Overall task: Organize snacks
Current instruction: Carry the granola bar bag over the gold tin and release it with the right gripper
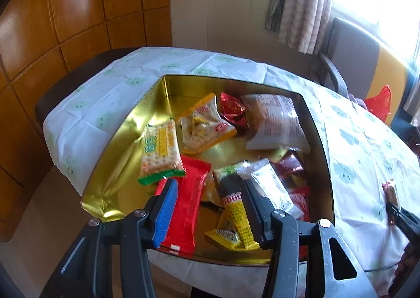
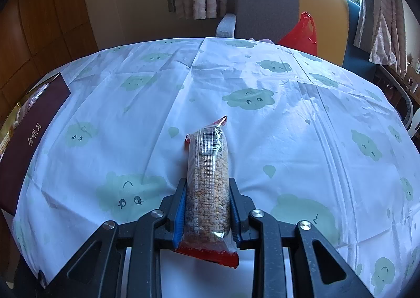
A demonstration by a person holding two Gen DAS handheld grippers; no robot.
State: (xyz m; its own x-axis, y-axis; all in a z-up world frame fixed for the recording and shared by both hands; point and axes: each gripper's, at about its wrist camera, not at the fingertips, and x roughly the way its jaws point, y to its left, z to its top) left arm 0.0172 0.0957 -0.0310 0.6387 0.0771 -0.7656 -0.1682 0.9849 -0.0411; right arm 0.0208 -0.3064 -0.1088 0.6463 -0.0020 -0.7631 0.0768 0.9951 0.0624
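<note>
Crinkly clear-wrapped grain bar [image 2: 208,187] between right claw's [image 2: 208,208] ribbed blue pads [image 2: 179,215].

Bare gold floor shows in the tin [image 1: 168,88] only along its far-left corner and left wall; packets crowd the middle and right, with the red wrapper [image 1: 183,208] and cracker pack [image 1: 160,151] near the front. Around the grain bar [image 2: 207,179], the tablecloth [image 2: 288,140] lies bare on every side. The dark box wall [image 2: 29,140] blocks the left edge.

Left tool [image 1: 210,187], right tool [image 2: 207,187], black linkages, silver screws, blue ribbed pads [image 1: 165,214]
</note>
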